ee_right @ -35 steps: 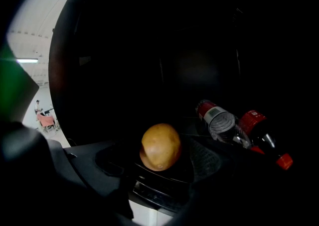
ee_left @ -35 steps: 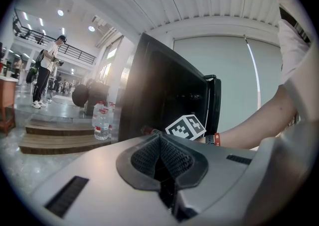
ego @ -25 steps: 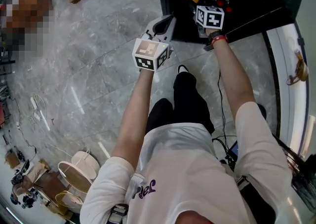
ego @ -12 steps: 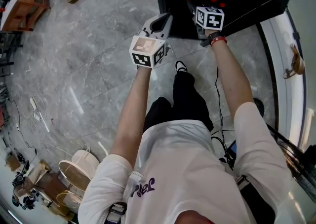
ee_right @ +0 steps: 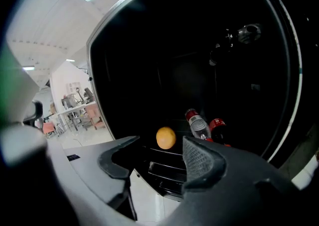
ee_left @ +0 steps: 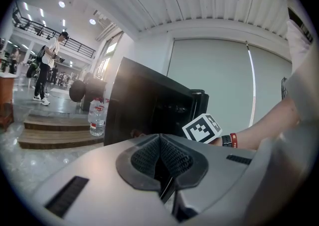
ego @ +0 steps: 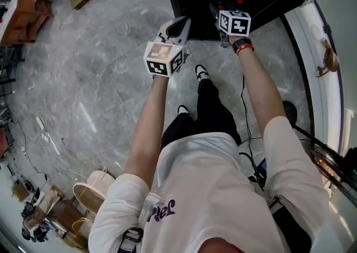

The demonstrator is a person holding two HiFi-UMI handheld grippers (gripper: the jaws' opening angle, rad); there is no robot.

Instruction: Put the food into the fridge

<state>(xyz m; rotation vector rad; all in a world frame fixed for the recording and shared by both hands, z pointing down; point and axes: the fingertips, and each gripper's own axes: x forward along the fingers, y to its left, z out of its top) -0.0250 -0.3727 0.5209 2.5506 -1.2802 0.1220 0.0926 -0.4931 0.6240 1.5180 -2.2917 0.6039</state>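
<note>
The right gripper's fingers stand fairly wide apart and are closing, with nothing between the pads. Just past their tips, and a little to the inner side, an orange lies on the wire shelf inside the fridge, clear of both fingers. To the right of the orange, beyond the right-hand finger, a clear bottle with a red cap lies beside a red bottle, both deeper in the dark cabinet. The left gripper's fingers are pressed together, ribbed pad on ribbed pad, with nothing caught in the seam. Ahead of its tips stands the black fridge, and to the right of them the right gripper's marker cube and a wrist with a red band reach in towards it. Off to the left of those closed fingers a water bottle stands on wooden steps, and farther back a person stands in the hall. From above, both grippers are held out over the grey marble floor, the left one short of the fridge's front edge and the right one at its opening, the orange just beyond its tips.
</note>
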